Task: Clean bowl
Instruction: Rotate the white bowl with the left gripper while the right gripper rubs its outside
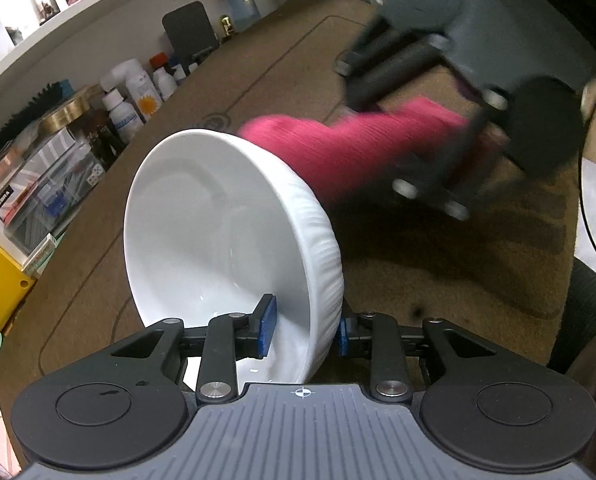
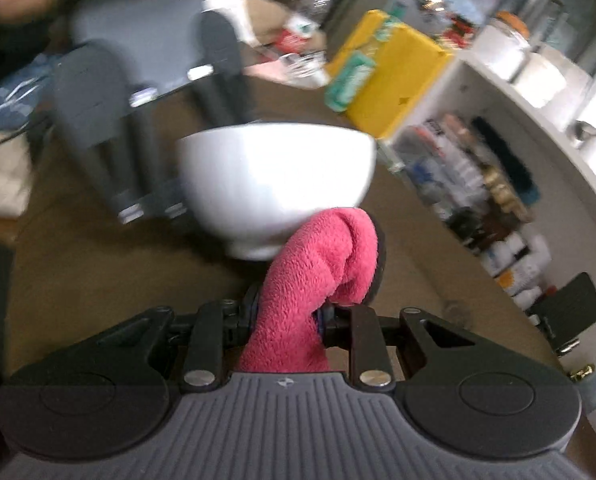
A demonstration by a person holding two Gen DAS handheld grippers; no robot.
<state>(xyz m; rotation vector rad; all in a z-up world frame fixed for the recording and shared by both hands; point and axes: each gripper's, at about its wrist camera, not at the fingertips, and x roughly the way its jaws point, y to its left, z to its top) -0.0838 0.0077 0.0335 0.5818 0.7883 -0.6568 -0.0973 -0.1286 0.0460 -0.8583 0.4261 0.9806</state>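
Your left gripper [image 1: 303,330] straddles the bowl's [image 1: 218,240] wall at 6 o'clock, one finger inside, one outside. The bowl is tipped, opening toward 9 o'clock. The cloth [image 1: 349,152] sits at 1 o'clock, against the bowl's outer side, clamped in your right gripper [image 1: 453,152] at 2 o'clock. The shelf [image 1: 58,120] of bottles runs along the table [image 1: 417,260] edge from 9 to 11 o'clock.

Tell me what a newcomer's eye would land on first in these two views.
First, the white bowl, tipped on its side over the brown mat, with the left gripper clamping its rim, one of the fingers inside it. Next, the bright pink cloth, pinched in the right gripper and reaching the bowl's outer wall near its base.
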